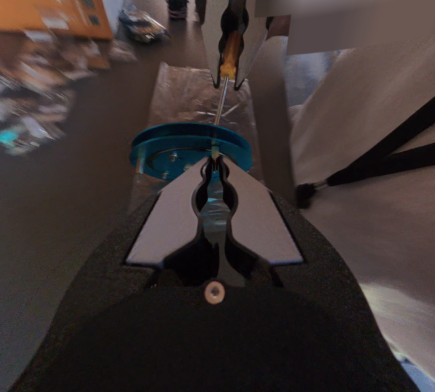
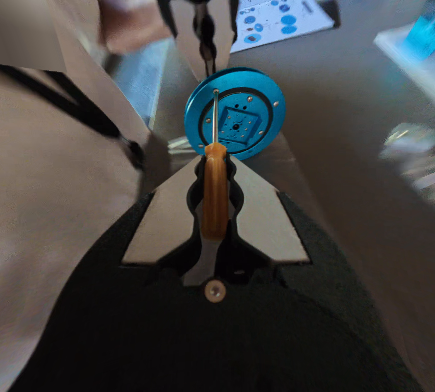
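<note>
The left tongs [image 1: 214,164] are pressed together on a small hexagonal metal standoff [image 1: 214,150] at the rim of a blue disc assembly [image 1: 188,145], holding it up off the grey table [image 1: 58,216]. The assembly is two flat, round, anodised-looking blue metal plates set apart by short silver posts; its face in the right wrist view [image 2: 235,113] shows a dark ring groove, a square recessed centre with small holes, and bright screw heads around the edge.

The right tongs [image 2: 214,159] pinch a screwdriver [image 2: 215,197] by its translucent amber handle, which lies along the wavy black inner pads. Its thin, shiny steel shaft runs across the disc face to a screw near the upper left rim, the tip touching it.

Under the disc lies a crinkled clear plastic bag [image 1: 200,98]; what it holds cannot be told. Farther off on the table are a blurred orange cardboard box [image 1: 51,2], dark packets [image 1: 143,25] and a white printed sheet with blue round figures [image 2: 280,20]. A person's light garment with a black strap [image 1: 388,150] is close beside both tongs.
</note>
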